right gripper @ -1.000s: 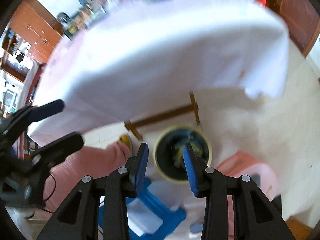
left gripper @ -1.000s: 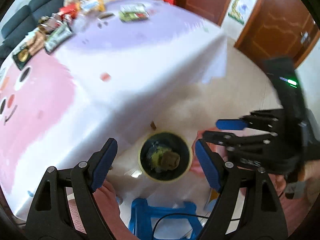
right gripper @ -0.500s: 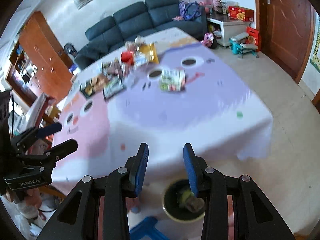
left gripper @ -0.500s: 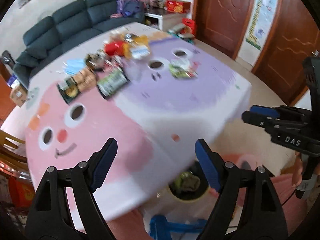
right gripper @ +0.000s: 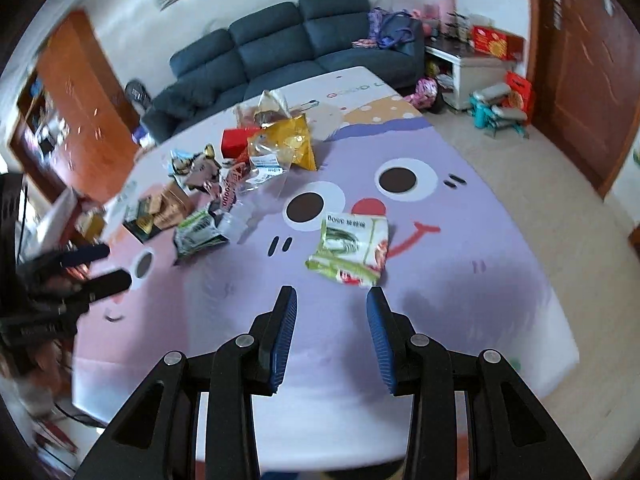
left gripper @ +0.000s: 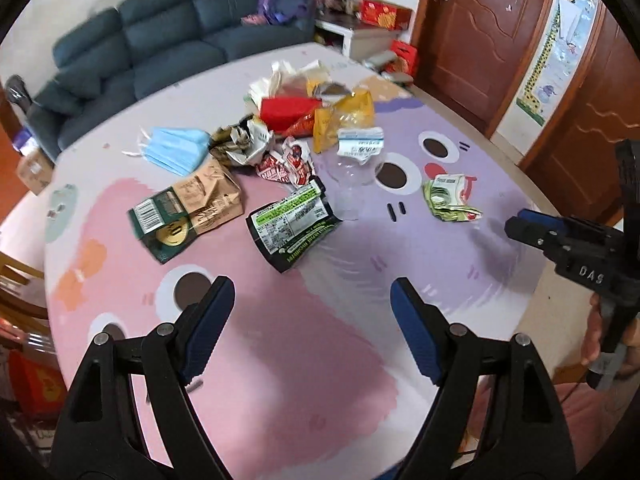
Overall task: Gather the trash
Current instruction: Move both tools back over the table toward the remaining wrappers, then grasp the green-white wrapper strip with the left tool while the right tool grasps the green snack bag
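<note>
Trash lies on a table with a pink and purple cartoon cloth [left gripper: 280,340]. A green and white crumpled packet [right gripper: 352,250] lies just beyond my right gripper [right gripper: 332,304], which is open and empty; it also shows in the left wrist view [left gripper: 450,200]. A black and green wrapper [left gripper: 294,226] lies ahead of my left gripper [left gripper: 312,294], open and empty above the pink part. Farther back lie a brown bag [left gripper: 208,196], a blue face mask [left gripper: 174,152], a clear plastic cup [left gripper: 354,176] and a heap of red and yellow wrappers [left gripper: 312,116].
A dark sofa [left gripper: 160,40] stands behind the table. Wooden doors [left gripper: 476,32] are at the right, a white side table with boxes [right gripper: 480,60] beyond. The right gripper shows at the right edge of the left wrist view [left gripper: 524,226]. Bare floor [right gripper: 560,208] lies right of the table.
Both grippers have swung up from the trash bin on the floor to above the tabletop. The bin has left both views. Both stay open and empty.
</note>
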